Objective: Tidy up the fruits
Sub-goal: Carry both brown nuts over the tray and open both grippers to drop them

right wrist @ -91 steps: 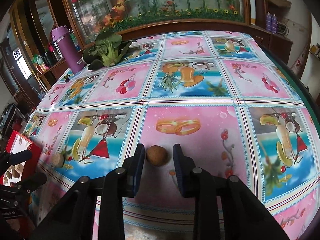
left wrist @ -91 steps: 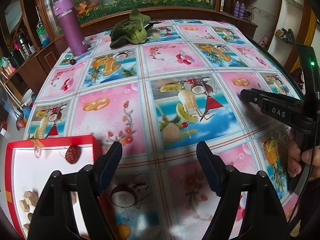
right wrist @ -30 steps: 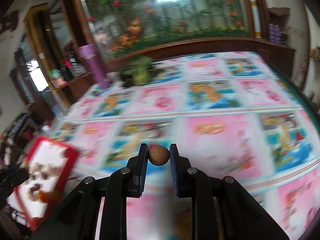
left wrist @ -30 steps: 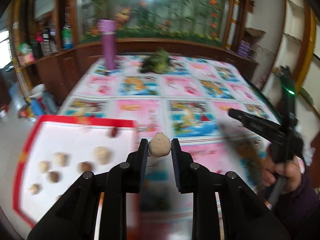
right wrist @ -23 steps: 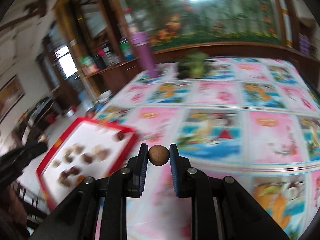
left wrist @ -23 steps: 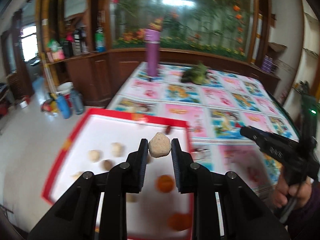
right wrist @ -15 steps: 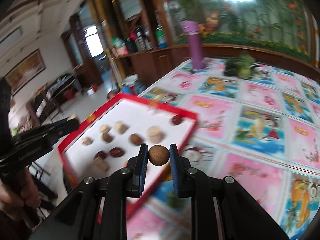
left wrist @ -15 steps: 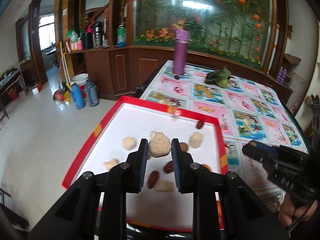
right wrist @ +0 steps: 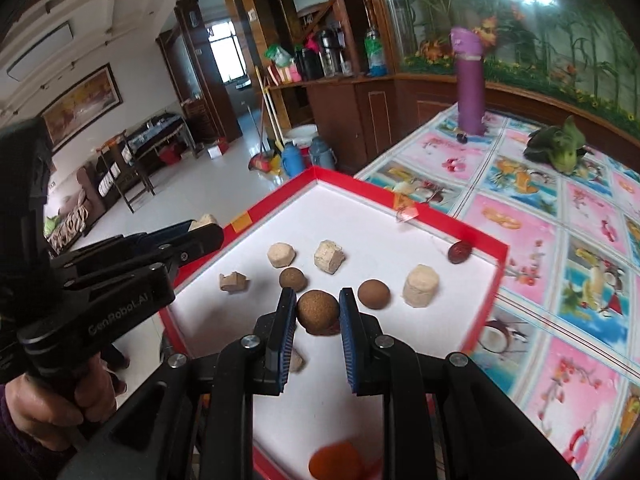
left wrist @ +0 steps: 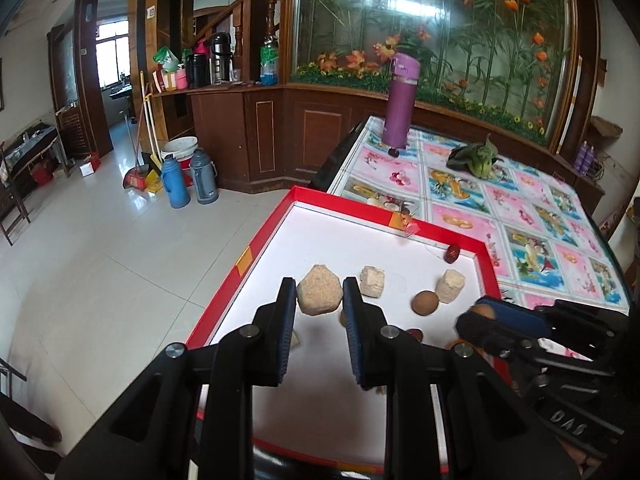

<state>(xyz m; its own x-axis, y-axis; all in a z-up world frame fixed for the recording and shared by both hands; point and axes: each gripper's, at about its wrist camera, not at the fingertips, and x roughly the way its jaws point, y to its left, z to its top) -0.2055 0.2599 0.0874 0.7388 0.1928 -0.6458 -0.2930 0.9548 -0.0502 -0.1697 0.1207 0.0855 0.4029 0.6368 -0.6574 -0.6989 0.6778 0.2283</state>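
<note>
Grippers clamp over the red-rimmed tray (left wrist: 262,240): left (left wrist: 319,296) on a grainy faceted lump (left wrist: 319,294), right (right wrist: 317,312) on a rough brown ball (right wrist: 317,312).

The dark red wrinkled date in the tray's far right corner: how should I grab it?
Grip the dark red wrinkled date across its narrow middle, coming from above. It lies flat, close to the red tray rim, so a side approach would hit the wall; set the jaws parallel to that rim.

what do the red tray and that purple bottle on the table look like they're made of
The red tray looks like cardboard: thin folded walls, matte white inside, taped corners. The purple bottle looks like coated metal or plastic, with a smooth satin sheen and a paler band under the cap; the pictures cannot settle which.
</note>
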